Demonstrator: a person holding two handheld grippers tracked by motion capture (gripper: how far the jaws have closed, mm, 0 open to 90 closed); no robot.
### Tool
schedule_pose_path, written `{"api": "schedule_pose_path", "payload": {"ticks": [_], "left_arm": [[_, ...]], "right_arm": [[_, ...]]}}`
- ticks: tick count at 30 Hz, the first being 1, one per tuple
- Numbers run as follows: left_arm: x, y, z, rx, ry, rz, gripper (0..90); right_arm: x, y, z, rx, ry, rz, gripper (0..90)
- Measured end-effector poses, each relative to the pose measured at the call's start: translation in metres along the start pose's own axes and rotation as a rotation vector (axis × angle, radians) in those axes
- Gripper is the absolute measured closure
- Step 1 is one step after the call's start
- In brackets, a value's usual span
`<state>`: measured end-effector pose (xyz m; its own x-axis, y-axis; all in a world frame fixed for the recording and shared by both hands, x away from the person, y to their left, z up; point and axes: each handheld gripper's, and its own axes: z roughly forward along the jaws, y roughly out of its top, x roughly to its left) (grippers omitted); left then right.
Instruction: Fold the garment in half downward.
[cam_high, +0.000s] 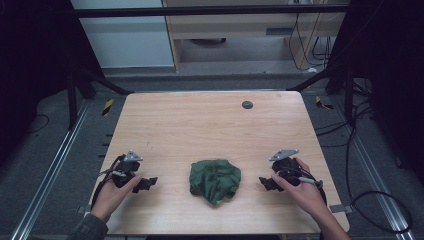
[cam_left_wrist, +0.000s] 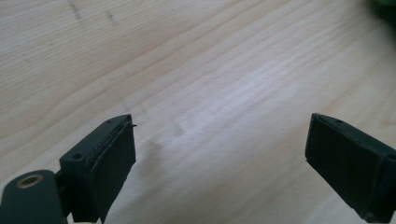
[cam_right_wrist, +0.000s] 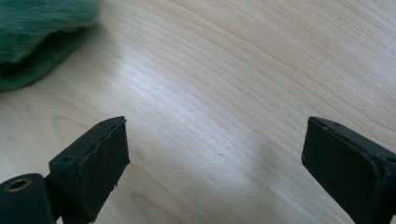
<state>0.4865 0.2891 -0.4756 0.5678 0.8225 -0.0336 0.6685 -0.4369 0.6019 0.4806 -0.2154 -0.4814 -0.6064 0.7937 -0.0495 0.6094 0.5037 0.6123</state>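
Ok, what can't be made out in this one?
- Green cloth, high view: crumpled on itself, so its garment type and underside are hidden.
- Same cloth, left gripper view: cut off by the top right corner.
- Same cloth, right gripper view: blurred, cut by the left edge.
- Dark disc on the table: too small to identify.

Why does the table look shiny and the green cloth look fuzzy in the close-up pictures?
Left gripper view: pale glare streaks the wood table. Right gripper view: the green cloth sits blurred at the corner, out of focus. High view: dim surroundings, evenly lit tabletop.
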Motion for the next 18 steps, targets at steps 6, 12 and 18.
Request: {"api": "schedule_pose_path", "payload": {"ticks": [6, 12, 18], "left_arm": [[0.011, -0.001, 0.011, -0.017, 0.032, -0.023, 9.2], [0.022, -0.004, 0.019, -0.039, 0.052, -0.067, 8.9], [0.024, -0.003, 0.022, -0.054, 0.071, -0.07, 7.3]], "right_arm": [[-0.016, -0.003, 0.012, 0.005, -0.058, 0.05, 9.2], [-0.026, -0.003, 0.02, -0.014, -0.081, 0.077, 8.6], [-0.032, -0.003, 0.025, -0.045, -0.079, 0.124, 7.7]]}}
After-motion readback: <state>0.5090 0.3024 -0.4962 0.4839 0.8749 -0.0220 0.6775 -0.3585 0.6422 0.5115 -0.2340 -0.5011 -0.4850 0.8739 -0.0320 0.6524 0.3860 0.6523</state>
